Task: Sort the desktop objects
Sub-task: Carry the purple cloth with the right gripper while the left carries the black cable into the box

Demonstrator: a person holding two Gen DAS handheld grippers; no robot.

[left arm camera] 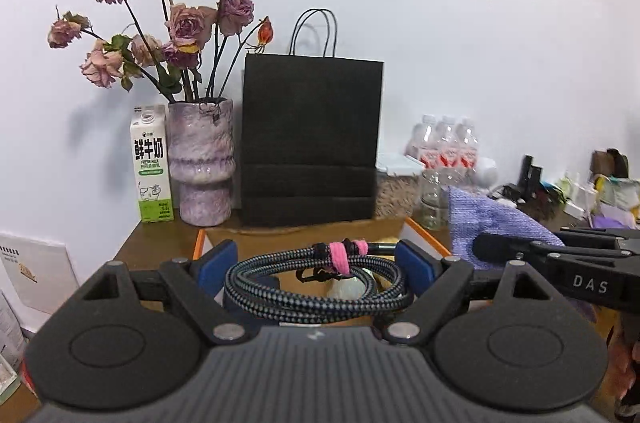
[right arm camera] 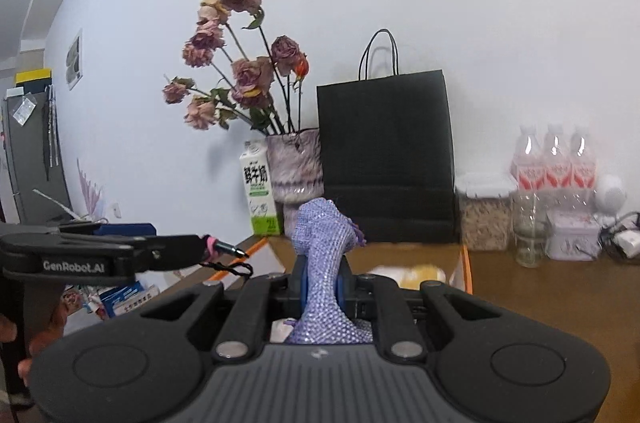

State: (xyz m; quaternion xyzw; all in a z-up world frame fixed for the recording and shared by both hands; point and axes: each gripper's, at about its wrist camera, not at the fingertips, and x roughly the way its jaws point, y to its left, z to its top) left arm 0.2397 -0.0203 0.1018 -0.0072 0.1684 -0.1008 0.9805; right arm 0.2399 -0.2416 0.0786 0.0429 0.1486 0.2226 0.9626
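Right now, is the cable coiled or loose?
Coiled: the cable sits in neat loops bound by a pink strap, between the left gripper fingers.

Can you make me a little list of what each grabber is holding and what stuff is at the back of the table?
left grabber: left gripper closed on a coiled cable with a pink tie
right grabber: right gripper closed on a purple cloth
below them: open cardboard box with orange edges
back of table: black paper bag, vase of dried roses, milk carton
to the right: water bottles, glass jar
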